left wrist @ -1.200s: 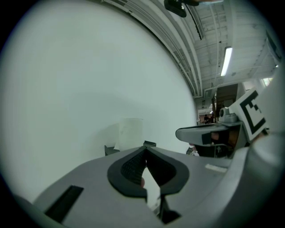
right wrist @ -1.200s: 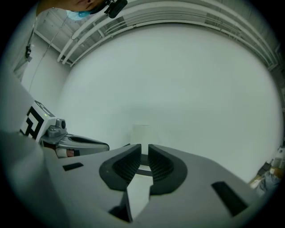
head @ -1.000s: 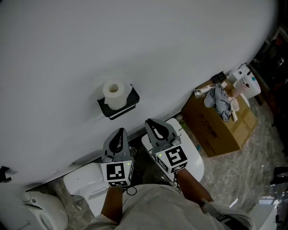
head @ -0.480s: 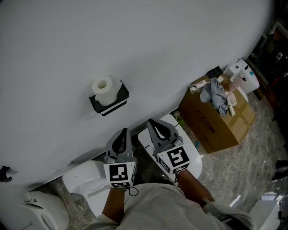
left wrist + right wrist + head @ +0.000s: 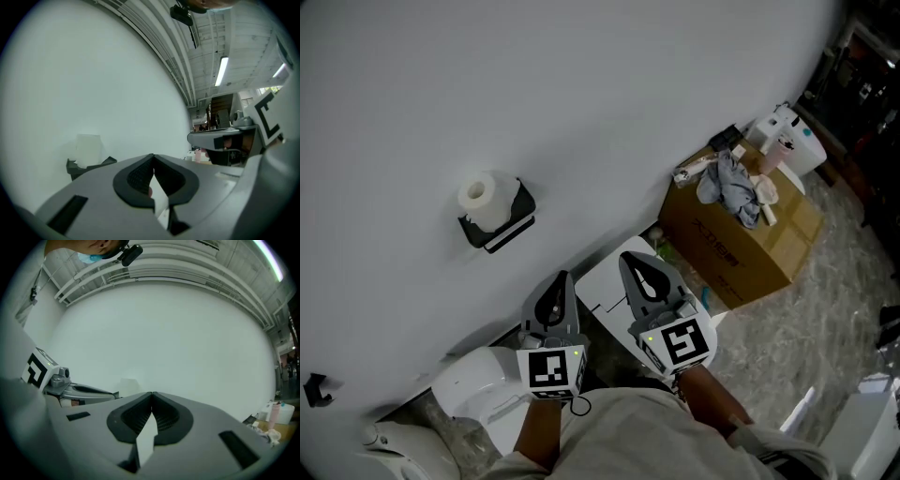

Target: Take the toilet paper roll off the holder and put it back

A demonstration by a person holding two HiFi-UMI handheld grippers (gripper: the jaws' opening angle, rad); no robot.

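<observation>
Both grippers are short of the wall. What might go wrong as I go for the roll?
1. The left gripper and right gripper both have jaws together; arriving shut would likely shove the toilet paper roll instead of gripping it.
2. The roll stands upright on the black holder; a nudge may tip it off.

White roll, black holder, pale wall.
The toilet paper roll (image 5: 478, 194) is white and sits on a black holder (image 5: 501, 228) against a plain grey-white wall (image 5: 600, 94). The left tongs (image 5: 153, 158) and right tongs (image 5: 152, 396) are grey with black ribbed pads (image 5: 136, 180). The left marker cube (image 5: 551, 368) and right marker cube (image 5: 682, 344) show black squares on white. The toilet (image 5: 473, 380) is glossy white. The cardboard box (image 5: 741, 258) is brown with dark print, and the cloth (image 5: 727, 183) on it is grey-blue. The floor (image 5: 830, 309) is mottled grey and beige.
</observation>
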